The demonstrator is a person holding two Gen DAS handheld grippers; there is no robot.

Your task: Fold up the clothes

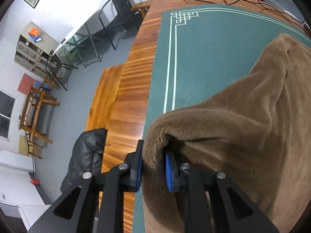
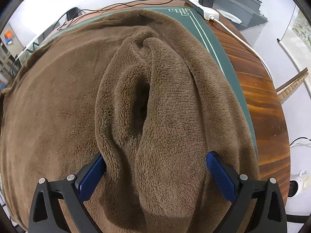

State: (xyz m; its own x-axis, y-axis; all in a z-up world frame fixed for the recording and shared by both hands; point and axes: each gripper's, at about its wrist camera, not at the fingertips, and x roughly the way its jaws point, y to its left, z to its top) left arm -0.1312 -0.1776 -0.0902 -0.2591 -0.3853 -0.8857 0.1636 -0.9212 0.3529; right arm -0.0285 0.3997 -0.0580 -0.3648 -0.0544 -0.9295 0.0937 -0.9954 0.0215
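Gripping a thick fold of the brown fleece garment (image 1: 243, 120), we are pinching its edge in the left gripper (image 1: 153, 171), jaws clenched on the pile, near the left border of the green mat (image 1: 204, 58). The right gripper (image 2: 155, 172) is straddling a bunched ridge with jaws spread wide, pads beside the fleece, not yet squeezing. The garment is lying across that mat. We are risking a slip: plush fabric could slide from the narrow left pinch, or the right could gather extra layers and skew the fold.
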